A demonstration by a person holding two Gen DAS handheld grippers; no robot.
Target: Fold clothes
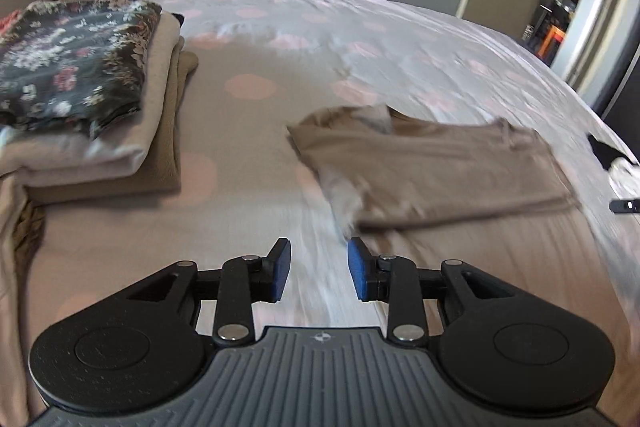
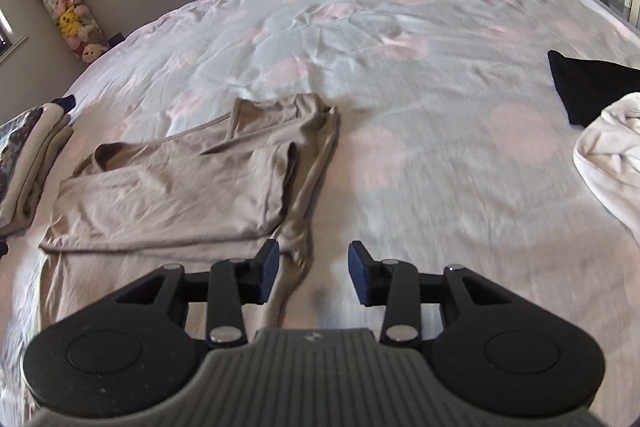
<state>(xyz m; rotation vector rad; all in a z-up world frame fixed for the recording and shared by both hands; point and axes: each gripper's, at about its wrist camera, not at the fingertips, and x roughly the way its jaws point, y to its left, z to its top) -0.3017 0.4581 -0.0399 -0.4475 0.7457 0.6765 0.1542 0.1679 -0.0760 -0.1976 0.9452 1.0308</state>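
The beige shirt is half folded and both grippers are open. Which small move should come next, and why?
Probably lower the right gripper onto the loose sleeve and close. The sleeve trails out from the beige shirt, between the open jaws.

I see soft daylight, perhaps from the right; the pink-dotted pale bedspread (image 1: 400,39) smears with motion blur, fisheye edges bowing darkly.

A spotted bed (image 2: 400,39) is carrying a tan top (image 2: 180,183) ahead-left of the right tool (image 2: 313,273), a folded stack (image 1: 88,107) far left, and white (image 2: 608,155) and black (image 2: 580,87) clothes right.
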